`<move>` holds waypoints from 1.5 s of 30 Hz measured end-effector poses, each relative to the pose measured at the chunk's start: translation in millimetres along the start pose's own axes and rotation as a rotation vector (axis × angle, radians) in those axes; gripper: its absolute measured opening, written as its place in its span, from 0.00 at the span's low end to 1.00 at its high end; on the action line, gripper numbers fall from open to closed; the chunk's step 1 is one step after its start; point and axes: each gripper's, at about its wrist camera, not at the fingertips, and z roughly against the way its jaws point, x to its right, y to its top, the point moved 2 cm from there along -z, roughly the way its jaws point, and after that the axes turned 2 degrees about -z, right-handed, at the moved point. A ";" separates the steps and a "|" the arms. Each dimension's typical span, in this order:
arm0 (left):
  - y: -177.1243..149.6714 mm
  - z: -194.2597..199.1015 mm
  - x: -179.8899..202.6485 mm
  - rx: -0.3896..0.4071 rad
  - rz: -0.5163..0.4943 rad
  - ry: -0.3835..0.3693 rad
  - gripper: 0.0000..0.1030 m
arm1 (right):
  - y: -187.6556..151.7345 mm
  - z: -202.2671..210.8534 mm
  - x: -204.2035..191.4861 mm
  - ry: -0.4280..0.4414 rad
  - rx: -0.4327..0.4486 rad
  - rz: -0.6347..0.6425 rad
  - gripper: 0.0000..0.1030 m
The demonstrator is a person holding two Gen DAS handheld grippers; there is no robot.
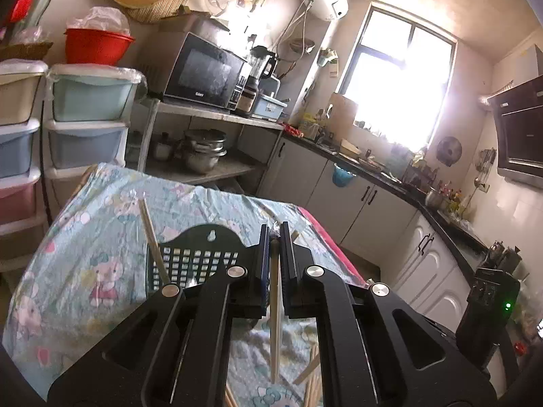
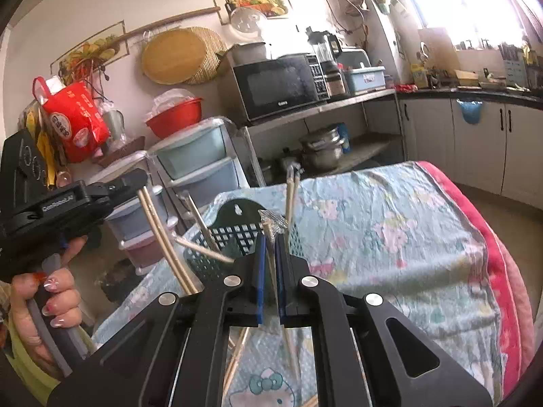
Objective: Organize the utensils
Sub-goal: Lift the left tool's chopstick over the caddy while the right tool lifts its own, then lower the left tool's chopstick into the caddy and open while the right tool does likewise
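Just ahead of both grippers sits a dark green perforated utensil basket [image 2: 237,234] on a table covered with a blue cartoon-print cloth [image 2: 390,237]. It holds several wooden chopsticks – one [image 1: 154,240] leans out of its left side in the left wrist view, and others [image 2: 200,217] stand tilted in it in the right wrist view. The left gripper [image 1: 275,237] is pinched closed on a pair of chopsticks [image 1: 274,312] that hang down between its fingers toward the cloth. The right gripper [image 2: 270,237] is likewise clamped on a thin chopstick [image 2: 269,234] with a bit of silvery wrapping [image 2: 273,220] at its top end – this sits just in front of the basket's rim. More loose chopsticks [image 1: 310,369] lie on the cloth beneath the left gripper.
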 end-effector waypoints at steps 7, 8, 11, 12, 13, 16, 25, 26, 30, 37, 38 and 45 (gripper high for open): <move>26.0 -1.3 -0.5 0.058 -0.023 0.028 0.03 | 21.0 -1.4 -11.1 0.014 0.043 0.027 0.06; 29.9 -0.8 -0.7 0.066 -0.028 0.032 0.03 | 24.9 -2.1 -13.0 0.017 0.050 0.031 0.06; 42.3 -0.3 0.1 0.095 -0.043 0.050 0.03 | 34.5 -3.3 -17.9 0.024 0.066 0.041 0.06; 45.9 0.8 0.8 0.103 -0.044 0.054 0.03 | 39.1 -3.9 -20.5 0.029 0.074 0.047 0.06; 50.3 1.0 0.9 0.113 -0.048 0.058 0.03 | 42.4 -4.4 -22.2 0.033 0.079 0.050 0.06; 60.2 1.1 1.4 0.135 -0.055 0.068 0.03 | 55.8 -5.6 -29.2 0.046 0.103 0.064 0.06; 85.4 -5.8 -1.9 0.178 -0.075 0.110 0.03 | 89.8 -10.8 -48.3 0.080 0.164 0.107 0.06; 87.0 -5.7 -2.9 0.185 -0.078 0.117 0.03 | 93.9 -11.9 -50.3 0.085 0.172 0.110 0.06; 91.7 -11.7 -9.5 0.196 -0.068 0.137 0.03 | 105.8 -14.3 -55.1 0.109 0.204 0.119 0.06; 89.4 -24.5 -19.0 0.201 -0.055 0.163 0.03 | 121.8 -23.8 -59.9 0.132 0.240 0.136 0.06; 88.8 -26.1 -19.7 0.203 -0.054 0.167 0.03 | 123.1 -26.1 -59.8 0.131 0.241 0.135 0.06; 80.6 -44.2 -28.1 0.186 -0.050 0.181 0.03 | 129.8 -43.3 -60.1 0.127 0.233 0.138 0.06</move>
